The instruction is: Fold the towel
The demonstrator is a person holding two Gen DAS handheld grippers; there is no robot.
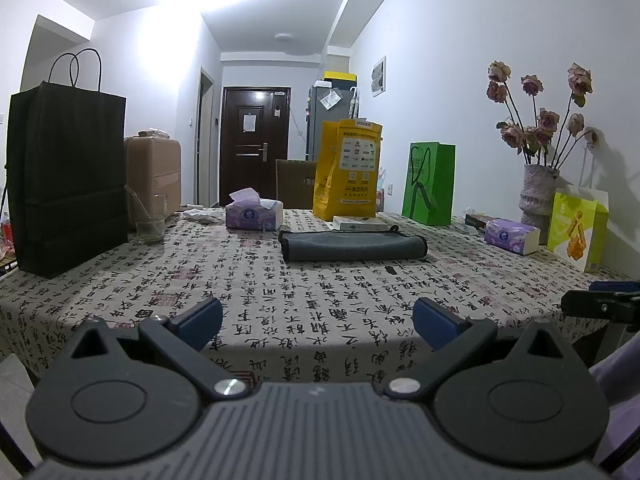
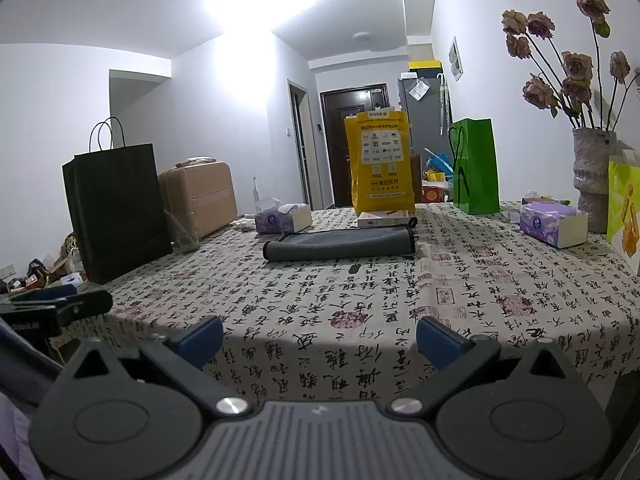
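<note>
A dark grey towel [image 1: 354, 246] lies folded into a flat strip with a black hem on the patterned tablecloth, toward the far side of the table; it also shows in the right wrist view [image 2: 340, 244]. My left gripper [image 1: 318, 322] is open and empty at the near table edge, well short of the towel. My right gripper [image 2: 320, 338] is open and empty, also at the near edge. The right gripper's tip shows at the right edge of the left wrist view [image 1: 600, 302], and the left gripper's tip shows at the left of the right wrist view [image 2: 60, 306].
On the table stand a black paper bag [image 1: 68, 184], a glass [image 1: 150, 220], two tissue boxes [image 1: 254, 214] [image 1: 512, 236], a yellow bag [image 1: 348, 170], a green bag [image 1: 430, 184], a vase of dried roses [image 1: 538, 196] and a yellow-green bag [image 1: 578, 230]. A small white box [image 1: 360, 224] lies just behind the towel.
</note>
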